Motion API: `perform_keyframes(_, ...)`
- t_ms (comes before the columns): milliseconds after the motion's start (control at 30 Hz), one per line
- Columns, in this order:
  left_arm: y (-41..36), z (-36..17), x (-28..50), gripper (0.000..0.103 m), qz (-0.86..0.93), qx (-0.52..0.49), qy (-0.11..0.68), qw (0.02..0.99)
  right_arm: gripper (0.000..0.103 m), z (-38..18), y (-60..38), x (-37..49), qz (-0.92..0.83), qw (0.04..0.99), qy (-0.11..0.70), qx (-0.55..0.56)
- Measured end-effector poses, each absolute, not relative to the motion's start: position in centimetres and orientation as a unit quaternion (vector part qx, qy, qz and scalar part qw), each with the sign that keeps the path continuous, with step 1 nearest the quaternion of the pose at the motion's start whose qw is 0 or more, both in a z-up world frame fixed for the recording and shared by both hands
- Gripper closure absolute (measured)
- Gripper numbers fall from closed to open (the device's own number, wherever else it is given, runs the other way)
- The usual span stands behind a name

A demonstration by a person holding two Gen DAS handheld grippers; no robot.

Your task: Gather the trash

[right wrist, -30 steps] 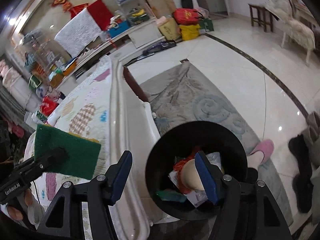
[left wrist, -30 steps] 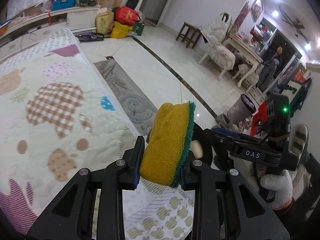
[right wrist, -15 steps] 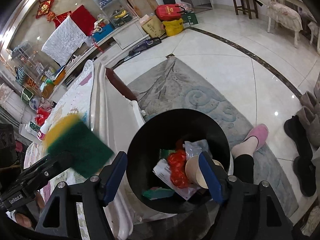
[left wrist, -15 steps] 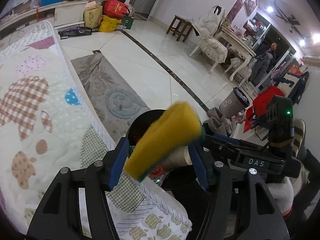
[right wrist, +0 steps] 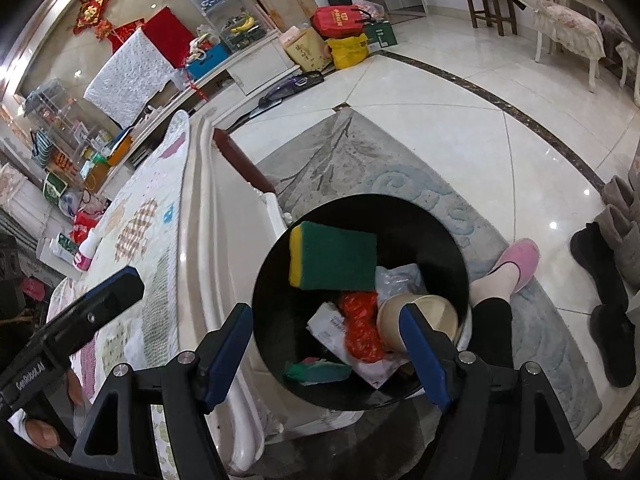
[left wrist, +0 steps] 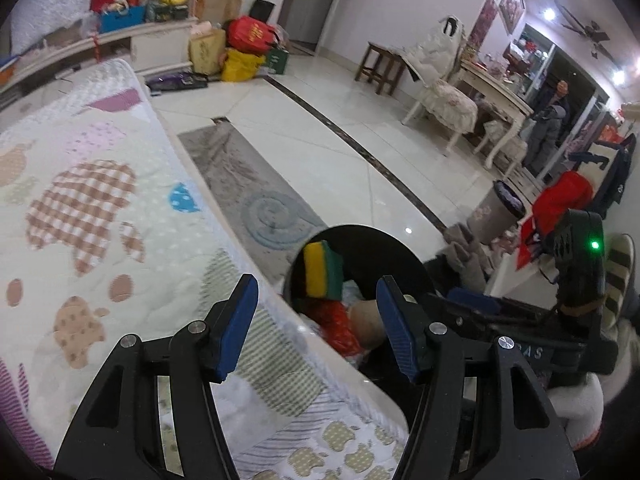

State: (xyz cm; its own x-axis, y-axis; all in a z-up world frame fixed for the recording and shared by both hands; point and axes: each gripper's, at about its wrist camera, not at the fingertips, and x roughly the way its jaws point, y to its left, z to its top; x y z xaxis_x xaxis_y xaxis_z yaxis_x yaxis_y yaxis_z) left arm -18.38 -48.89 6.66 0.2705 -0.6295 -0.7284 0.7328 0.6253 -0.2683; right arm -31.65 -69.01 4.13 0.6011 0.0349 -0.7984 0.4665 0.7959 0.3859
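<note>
- Right wrist view: sponge (right wrist: 334, 256), yellow with a green scouring face, sits inside the black bin (right wrist: 452, 240), up against the inner wall and above the other rubbish; whether it has settled cannot be told.
- Bin contents: paper cup (right wrist: 420, 316), red wrapper (right wrist: 360, 328), white packet (right wrist: 332, 326), and a second green item low down.
- Left gripper (left wrist: 316, 320): jaws spread wide, nothing between the blue pads, poised over the quilt edge (left wrist: 280, 360) just beside the bin.
- Right gripper (right wrist: 326, 354): jaws parted, empty, hovering over the bin mouth; no contact with the bin can be made out.
- Step in hand, by my judgement: depositing the sponge; that item appears done.
- Next move calls for turning the freed left gripper toward the quilt to find remaining rubbish; none is visible on the patterned cloth in either view.
- Legible writing: "GenRobot.AI" on the left gripper body in the right wrist view; partial letters "AS" on the right gripper body in the left wrist view. Red bags (right wrist: 338, 20) carry print too small to read.
</note>
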Motion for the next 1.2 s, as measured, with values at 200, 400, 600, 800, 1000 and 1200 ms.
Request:
perform_keyframes(200, -48.0, 6.6, -19.3, 0.043, -0.398, 0.097, 0.397, 0.821, 0.026, 4.5, -66.4, -31.8, -0.13, 0.862, 0.412, 0.265)
perform_keyframes(400, -46.2, 7.1, -20.0, 0.043, -0.389, 0.094, 0.372, 0.838, 0.021, 5.1, -64.3, -32.2, -0.146, 0.875, 0.395, 0.24)
perform_keyframes(600, -44.5, 8.5, -20.8, 0.043, -0.386, 0.08, 0.346, 0.852, 0.021, 7.6, -62.3, -33.4, -0.175, 0.899, 0.352, 0.192)
perform_keyframes(800, -43.0, 10.1, -22.1, 0.034, -0.386, 0.088, 0.292, 0.871, 0.02, 9.7, -60.5, -34.3, -0.202, 0.913, 0.32, 0.154)
perform_keyframes(1000, -41.3, 11.2, -23.3, 0.029, -0.399, 0.073, 0.26, 0.877, 0.019, 11.4, -59.6, -35.4, -0.218, 0.921, 0.289, 0.146)
perform_keyframes(1200, -39.4, 12.6, -24.4, 0.028, -0.403, 0.048, 0.243, 0.881, 0.012, 13.3, -58.4, -36.5, -0.228, 0.93, 0.259, 0.13)
